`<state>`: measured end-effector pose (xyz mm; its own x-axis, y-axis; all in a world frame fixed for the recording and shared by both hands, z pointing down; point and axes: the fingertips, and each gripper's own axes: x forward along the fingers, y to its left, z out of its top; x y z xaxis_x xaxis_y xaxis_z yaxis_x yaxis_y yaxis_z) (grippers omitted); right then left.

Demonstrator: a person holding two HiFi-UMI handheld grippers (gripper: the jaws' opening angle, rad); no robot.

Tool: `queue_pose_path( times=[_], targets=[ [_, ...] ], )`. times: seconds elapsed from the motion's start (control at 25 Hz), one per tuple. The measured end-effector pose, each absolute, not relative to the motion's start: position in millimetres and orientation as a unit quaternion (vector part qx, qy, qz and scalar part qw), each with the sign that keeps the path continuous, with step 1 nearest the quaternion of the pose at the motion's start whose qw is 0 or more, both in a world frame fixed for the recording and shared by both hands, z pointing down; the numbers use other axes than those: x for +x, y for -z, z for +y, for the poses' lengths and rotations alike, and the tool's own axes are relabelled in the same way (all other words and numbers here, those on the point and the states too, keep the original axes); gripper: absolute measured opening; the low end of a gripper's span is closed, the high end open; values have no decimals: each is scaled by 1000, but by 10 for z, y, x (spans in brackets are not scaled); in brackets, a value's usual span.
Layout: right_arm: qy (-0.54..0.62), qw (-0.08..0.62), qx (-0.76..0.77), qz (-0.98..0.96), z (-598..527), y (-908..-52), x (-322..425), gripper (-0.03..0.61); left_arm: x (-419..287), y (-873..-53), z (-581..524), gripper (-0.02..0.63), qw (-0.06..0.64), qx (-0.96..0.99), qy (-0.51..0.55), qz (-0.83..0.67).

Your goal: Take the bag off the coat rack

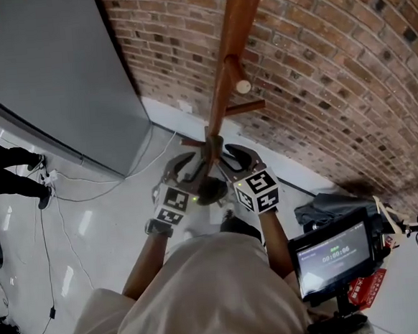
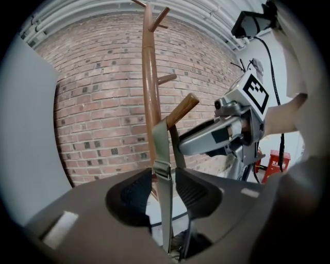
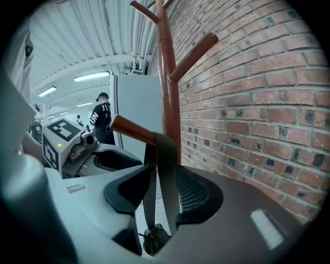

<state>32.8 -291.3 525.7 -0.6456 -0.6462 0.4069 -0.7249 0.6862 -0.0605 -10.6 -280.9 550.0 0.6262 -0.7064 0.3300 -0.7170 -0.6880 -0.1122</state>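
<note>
I have both tools up at the coat rack (image 1: 231, 60), which stands just before the brick wall (image 1: 346, 72). My left gripper (image 1: 184, 170) and my right gripper (image 1: 234, 161) come at its pole from either side. The bag's strap (image 2: 164, 170) is looped over a slanted peg (image 2: 181, 111) and hangs straight down from it. In the left gripper view that strap, with its buckle, runs down between my left jaws, which stand wide apart; the ribbed pads do not press on it. The right gripper view shows the same on the other side: the strap (image 3: 165, 165) drops off the peg (image 3: 131, 129) and passes between my right jaws, also spread wide, with a gap on at least one side of the webbing. So neither tool has hold of anything. The bag (image 3: 154, 238) itself hangs below the jaws, on the rack; from the head view it seems to be the dark lump (image 1: 212, 191) between my two grippers, though it is hard to make out there.
</note>
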Motion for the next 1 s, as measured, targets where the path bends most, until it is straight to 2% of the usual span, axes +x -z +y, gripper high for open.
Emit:
queue_pose_path(
  times=[0.28,0.56,0.76,0.92,1.0],
  targets=[
    [-99,193,381,-899,-2948,-5361,260,169,-35,-5663,-2867,146,24,900,-192,-391],
    [-92,202,392,-893,-2996,-5392,293,118,-6,-5764,-2902,138,39,898,-194,-393],
    [-80,208,387,-895,-2986,-5395,270,89,12,-5782,-2909,90,48,897,-188,-397],
    [-81,205,388,-895,-2991,-5389,265,77,25,-5786,-2912,81,53,898,-185,-395],
    [-79,205,390,-894,-2988,-5383,264,46,32,-5785,-2906,75,59,899,-181,-395]
  ],
)
